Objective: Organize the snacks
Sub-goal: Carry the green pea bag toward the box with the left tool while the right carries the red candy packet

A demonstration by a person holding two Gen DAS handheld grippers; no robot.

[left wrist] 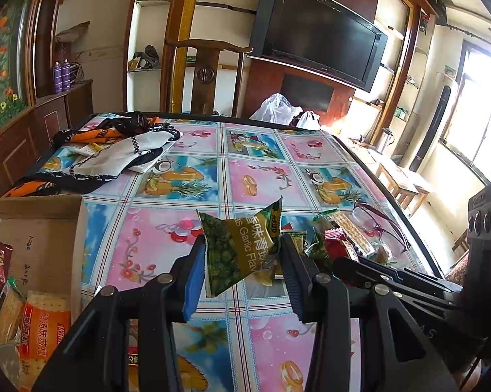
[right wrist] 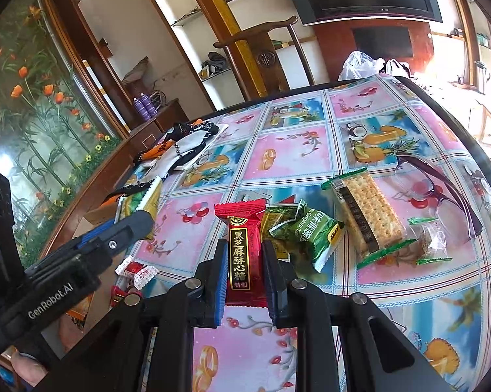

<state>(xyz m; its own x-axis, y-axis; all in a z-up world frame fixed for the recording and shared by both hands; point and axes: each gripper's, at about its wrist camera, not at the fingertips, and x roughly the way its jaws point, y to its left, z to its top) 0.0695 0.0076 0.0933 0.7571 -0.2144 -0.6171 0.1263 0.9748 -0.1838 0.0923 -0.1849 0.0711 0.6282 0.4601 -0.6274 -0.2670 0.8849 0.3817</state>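
step: mid-transfer, judged | left gripper (left wrist: 242, 254) clamps green pea packet (left wrist: 242, 245), frame centre, above counter (left wrist: 167, 238) | right gripper (right wrist: 242, 258) closed on red candy packet (right wrist: 245, 251) | next: drop into cardboard box (left wrist: 39, 228), lower left

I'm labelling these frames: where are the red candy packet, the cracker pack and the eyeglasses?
red candy packet (right wrist: 244, 254), right wrist view: middle of the black label.
cracker pack (right wrist: 371, 215), right wrist view: middle of the cracker stack.
eyeglasses (right wrist: 441, 184), right wrist view: purple temple arm.
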